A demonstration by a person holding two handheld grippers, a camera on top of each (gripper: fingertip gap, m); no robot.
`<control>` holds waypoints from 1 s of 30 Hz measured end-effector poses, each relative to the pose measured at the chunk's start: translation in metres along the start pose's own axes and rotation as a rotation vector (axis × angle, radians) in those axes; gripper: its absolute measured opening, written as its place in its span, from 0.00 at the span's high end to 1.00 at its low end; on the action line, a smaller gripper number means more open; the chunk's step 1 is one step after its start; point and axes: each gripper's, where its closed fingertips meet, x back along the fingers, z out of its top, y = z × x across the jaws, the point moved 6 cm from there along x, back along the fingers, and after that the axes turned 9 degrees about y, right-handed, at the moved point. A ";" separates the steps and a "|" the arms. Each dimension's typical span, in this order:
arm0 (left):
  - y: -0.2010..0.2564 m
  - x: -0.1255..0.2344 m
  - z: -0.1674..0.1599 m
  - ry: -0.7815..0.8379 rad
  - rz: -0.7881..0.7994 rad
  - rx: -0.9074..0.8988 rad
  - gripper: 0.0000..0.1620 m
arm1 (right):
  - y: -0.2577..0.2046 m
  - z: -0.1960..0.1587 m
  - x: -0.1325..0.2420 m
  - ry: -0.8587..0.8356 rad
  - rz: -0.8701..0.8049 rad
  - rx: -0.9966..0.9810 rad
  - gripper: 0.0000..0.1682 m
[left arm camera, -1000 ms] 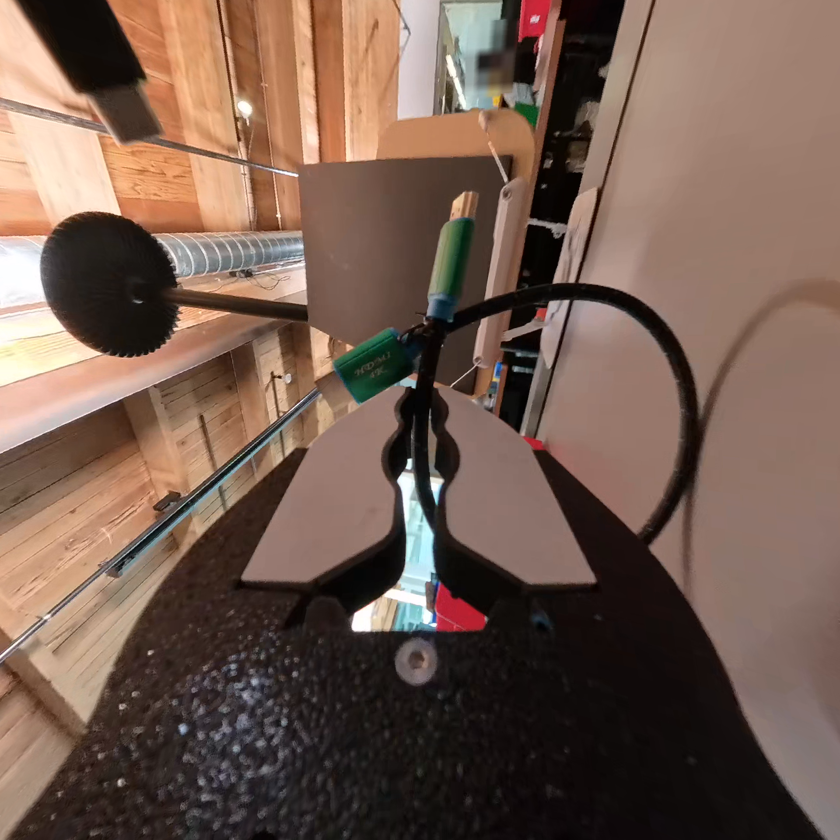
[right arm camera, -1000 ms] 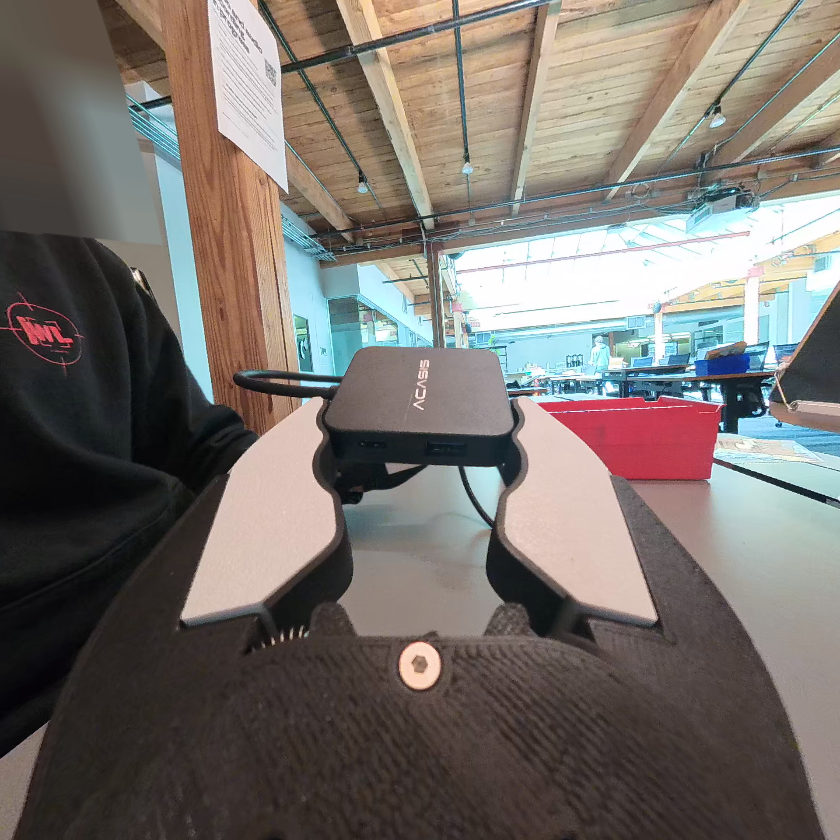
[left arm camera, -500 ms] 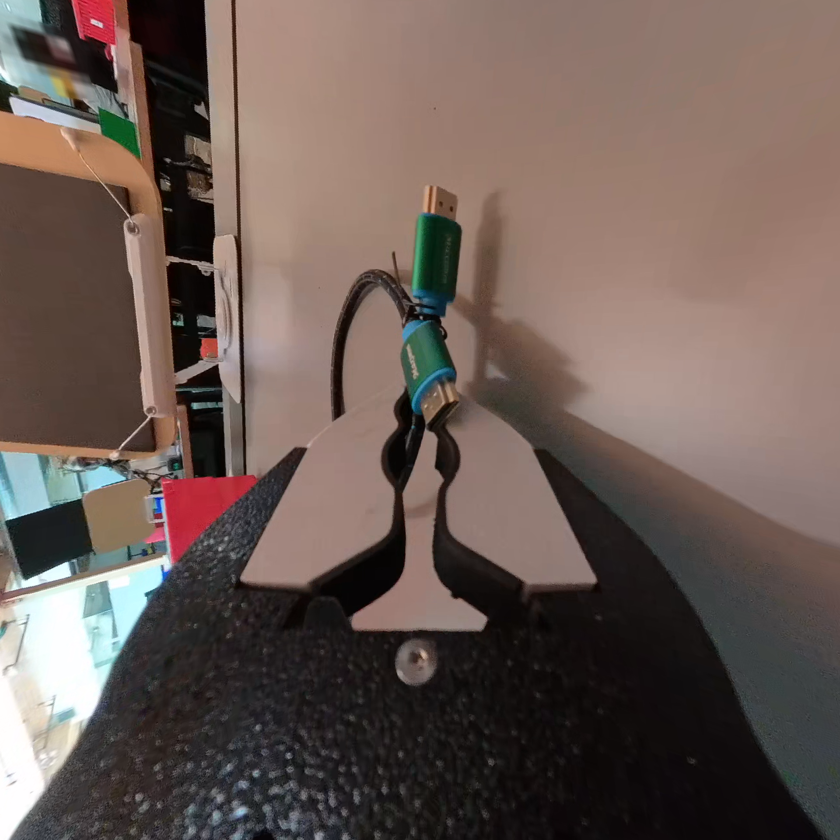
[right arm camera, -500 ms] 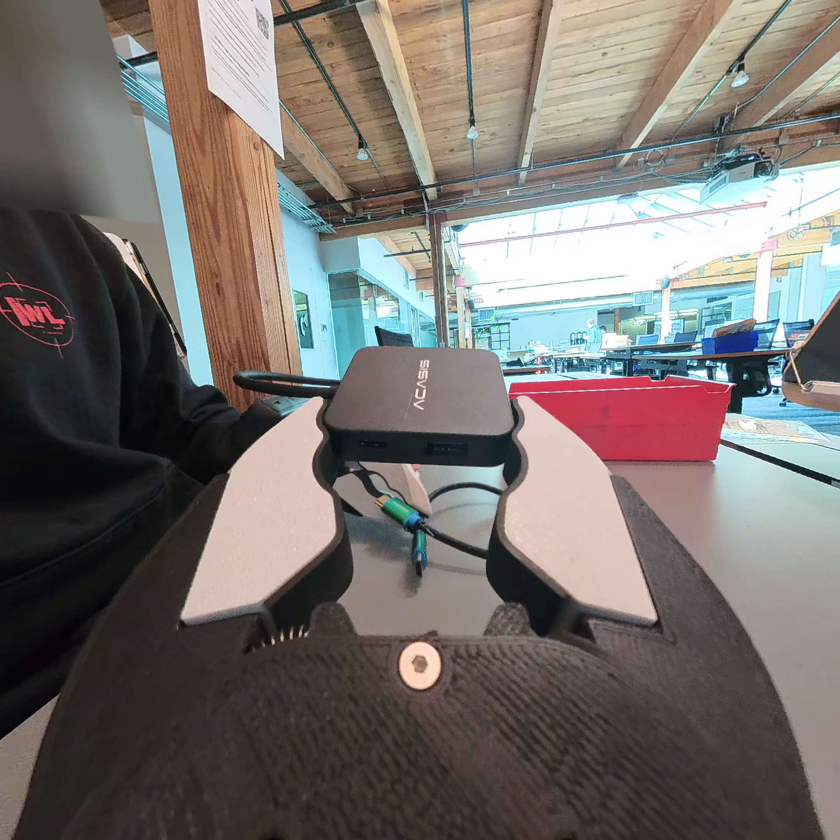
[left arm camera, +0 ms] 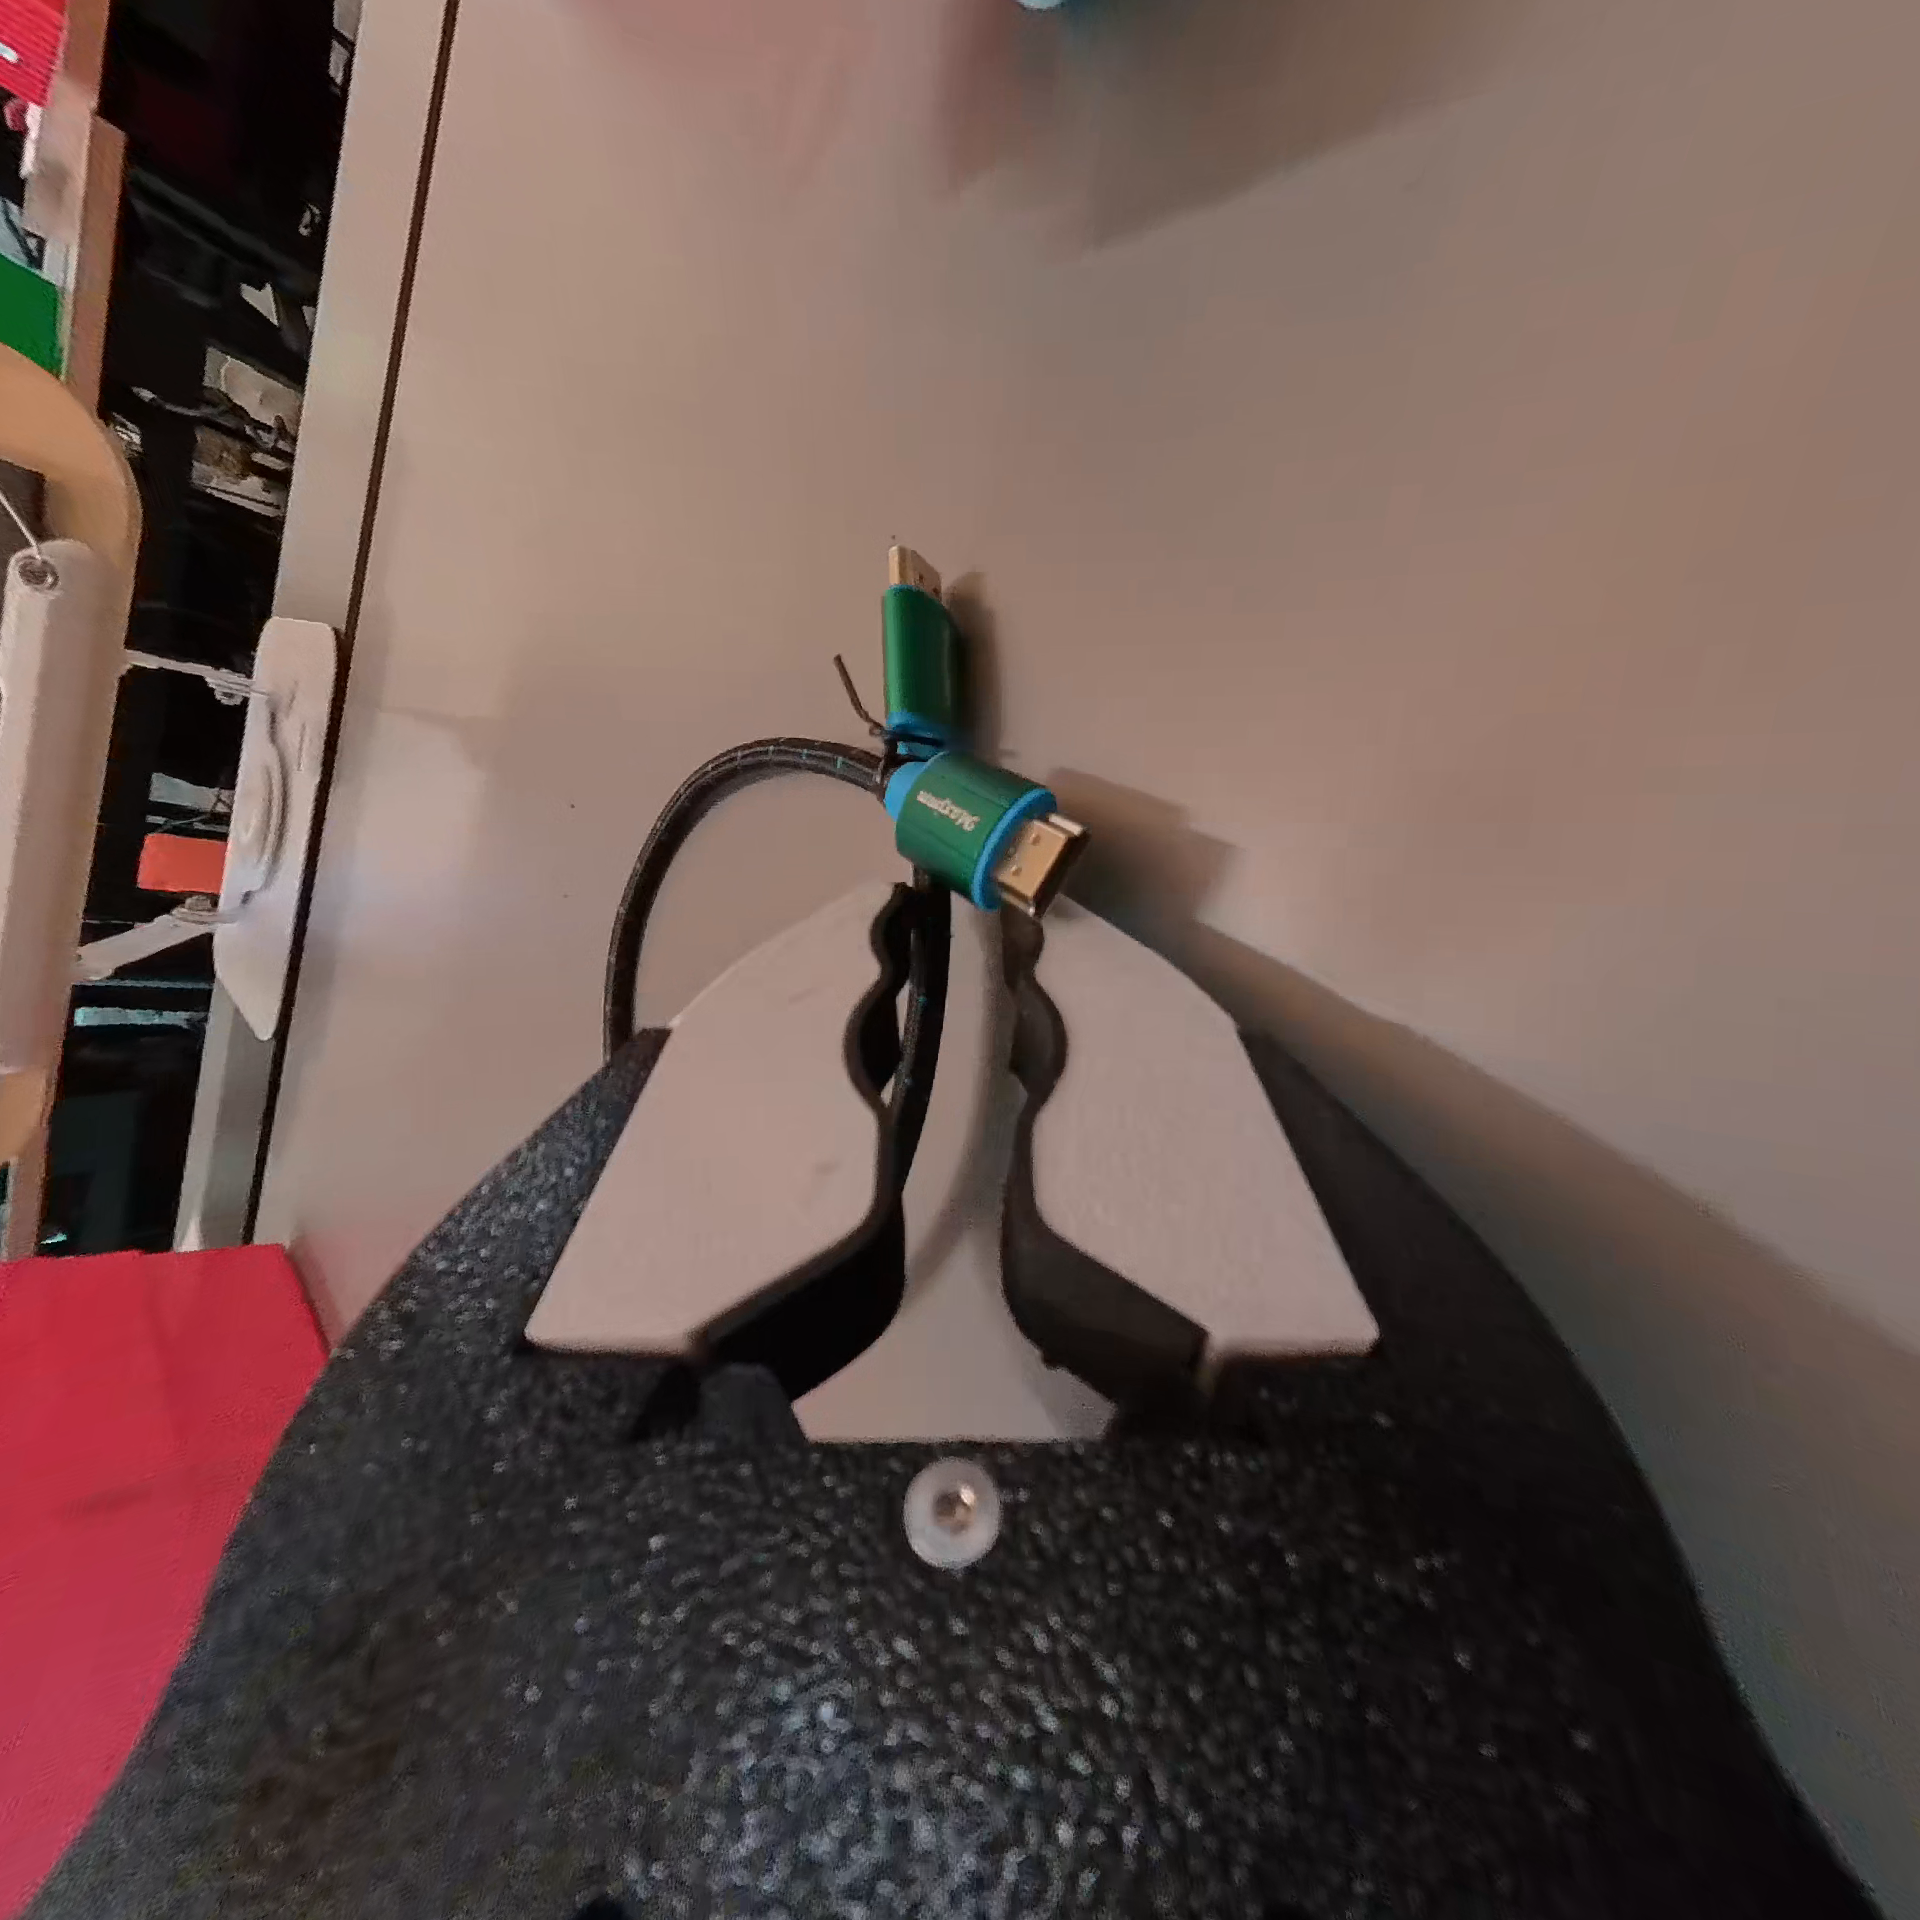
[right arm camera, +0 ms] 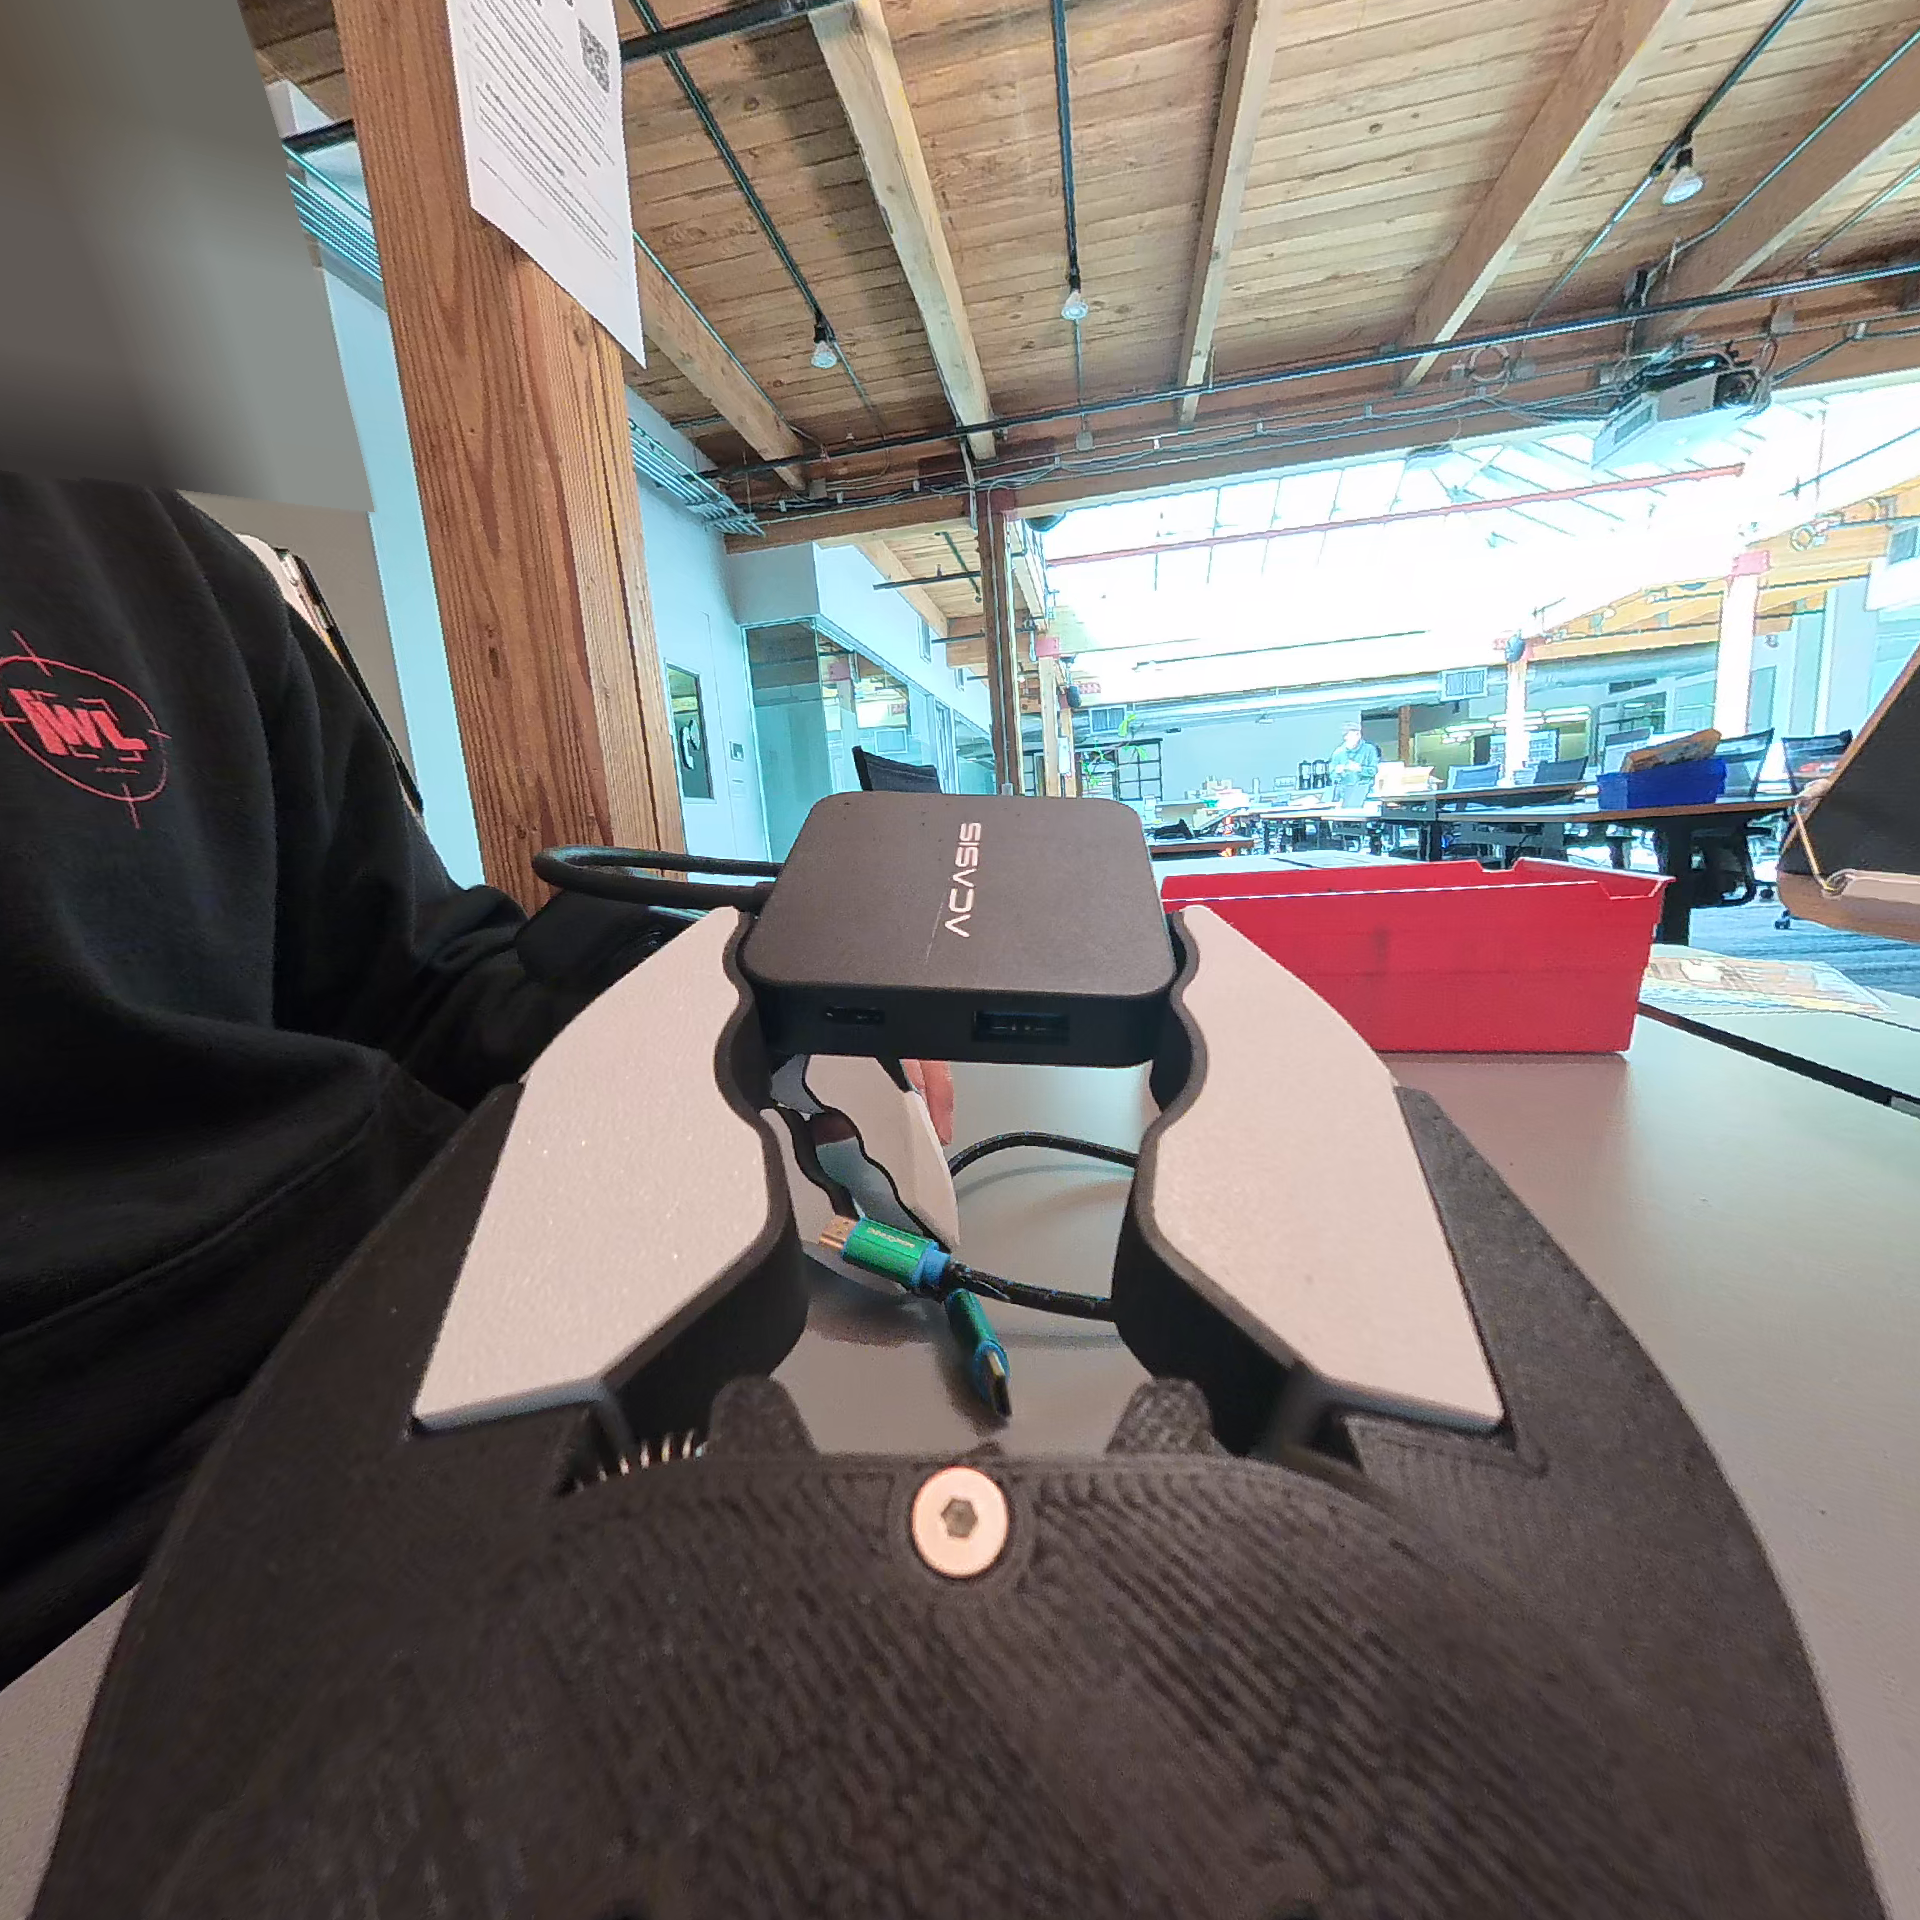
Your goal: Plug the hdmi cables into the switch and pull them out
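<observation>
My left gripper (left arm camera: 961,925) is open just above the grey table (left arm camera: 1455,520). The black HDMI cable (left arm camera: 644,894) runs between its fingers along the left one, and a strip of table shows between the cable and the right finger. The cable's two green plugs with blue collars are tied together: one (left arm camera: 961,826) points right at the fingertips, the other (left arm camera: 920,649) points away. My right gripper (right arm camera: 961,935) is shut on the black switch (right arm camera: 956,894) and holds it level above the table. Beneath the switch, the right wrist view shows the left gripper's fingers (right arm camera: 914,1143) and the plugs (right arm camera: 883,1242) lying on the table.
A red bin (right arm camera: 1403,956) stands on the table to the right of the switch and shows at lower left in the left wrist view (left arm camera: 135,1455). A person's black sleeve (right arm camera: 208,987) and a wooden post (right arm camera: 509,520) are on the left. The switch's own lead (right arm camera: 644,868) trails left.
My left gripper swung down from pointing upward to the table, bringing the cable with it, and its jaws have parted off the cable. The right gripper kept the switch still.
</observation>
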 end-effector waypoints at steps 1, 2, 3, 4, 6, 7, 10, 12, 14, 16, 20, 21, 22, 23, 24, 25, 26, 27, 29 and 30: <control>0.001 -0.001 0.002 0.007 -0.006 0.015 0.90 | 0.000 0.000 0.000 -0.001 0.000 0.000 0.56; 0.001 -0.002 0.005 0.016 -0.016 0.034 0.90 | 0.000 0.000 0.000 -0.001 0.001 0.000 0.56; 0.002 -0.003 0.007 0.027 -0.022 0.055 0.90 | 0.000 0.000 0.000 -0.001 0.001 -0.002 0.56; 0.003 -0.004 0.009 0.034 -0.024 0.071 0.91 | 0.000 0.000 0.000 0.000 0.001 -0.004 0.56; 0.002 -0.006 0.010 0.036 -0.026 0.080 0.91 | 0.000 0.000 0.000 0.000 -0.001 -0.001 0.56; 0.002 -0.007 0.010 0.039 -0.026 0.081 0.90 | 0.000 0.000 0.000 -0.001 -0.001 0.001 0.56; 0.002 -0.008 0.012 0.045 -0.023 0.061 0.89 | 0.000 0.000 0.000 -0.002 -0.003 0.002 0.56; 0.001 -0.007 0.012 0.038 -0.007 -0.018 0.87 | 0.000 0.000 0.000 0.001 -0.003 0.004 0.56; -0.003 -0.005 0.013 0.041 0.017 -0.096 0.86 | 0.000 0.001 0.000 0.003 -0.003 0.004 0.56; -0.007 -0.003 0.014 0.060 -0.012 -0.122 0.82 | 0.000 0.001 0.000 0.005 -0.004 0.004 0.56; -0.012 -0.006 0.014 0.074 -0.148 -0.106 0.71 | -0.002 0.002 0.000 0.010 0.013 0.007 0.56; -0.013 -0.007 0.015 0.090 -0.167 -0.127 0.69 | -0.004 0.003 -0.001 0.017 0.027 0.012 0.56; -0.014 -0.010 0.016 0.107 -0.185 -0.145 0.68 | -0.007 0.005 -0.001 0.040 0.053 0.008 0.56; -0.015 -0.012 0.017 0.121 -0.204 -0.144 0.67 | -0.009 0.010 0.000 0.085 0.083 -0.016 0.56; -0.016 -0.015 0.018 0.138 -0.227 -0.117 0.66 | -0.011 0.015 0.001 0.126 0.101 -0.042 0.56; -0.016 -0.018 0.019 0.158 -0.260 -0.069 0.65 | -0.011 0.018 0.002 0.149 0.113 -0.053 0.56; -0.015 -0.020 0.021 0.182 -0.304 -0.013 0.64 | -0.012 0.020 0.004 0.160 0.116 -0.053 0.56; -0.014 -0.022 0.023 0.206 -0.343 0.040 0.64 | -0.012 0.021 0.005 0.162 0.118 -0.054 0.56; -0.011 -0.026 0.025 0.243 -0.409 0.109 0.62 | -0.012 0.022 0.005 0.170 0.122 -0.061 0.56; -0.009 -0.028 0.025 0.256 -0.428 0.123 0.61 | -0.012 0.022 0.005 0.167 0.127 -0.064 0.56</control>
